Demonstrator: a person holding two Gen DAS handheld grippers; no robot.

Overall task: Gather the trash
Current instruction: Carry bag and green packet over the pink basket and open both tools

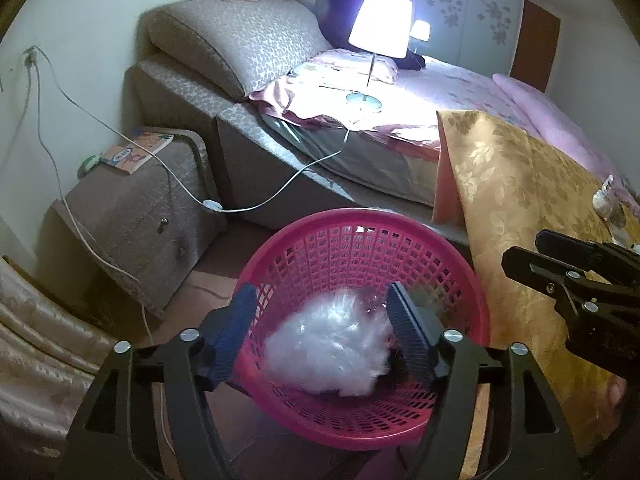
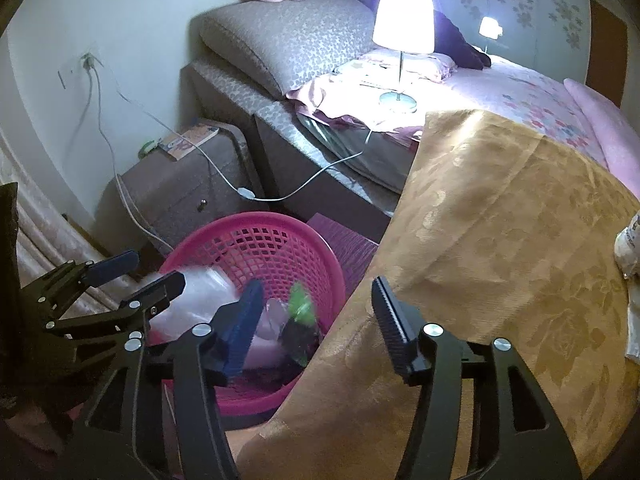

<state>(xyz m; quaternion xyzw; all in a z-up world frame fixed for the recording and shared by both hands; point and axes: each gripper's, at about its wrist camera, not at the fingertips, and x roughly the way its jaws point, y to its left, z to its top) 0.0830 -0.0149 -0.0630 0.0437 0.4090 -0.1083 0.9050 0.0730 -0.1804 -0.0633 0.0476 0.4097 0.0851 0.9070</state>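
Bedroom, bed [image 1: 460, 92] with lit lamp [image 1: 380, 24], gold cloth [image 2: 500, 220] over table edge, pink basket [image 1: 472, 300] on floor.
Left gripper [image 1: 320, 332] spread above basket, crumpled clear plastic [image 1: 332, 348] blurred between its pads, contact unclear. Right gripper [image 2: 316, 328] spread, nothing gripped, straddling basket rim and cloth; green-and-dark wrapper [image 2: 302, 320] lies in basket.

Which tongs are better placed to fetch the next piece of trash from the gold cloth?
Right. The right tongs hang open at the gold cloth's edge, near the white item; the left tongs sit over the pink basket.
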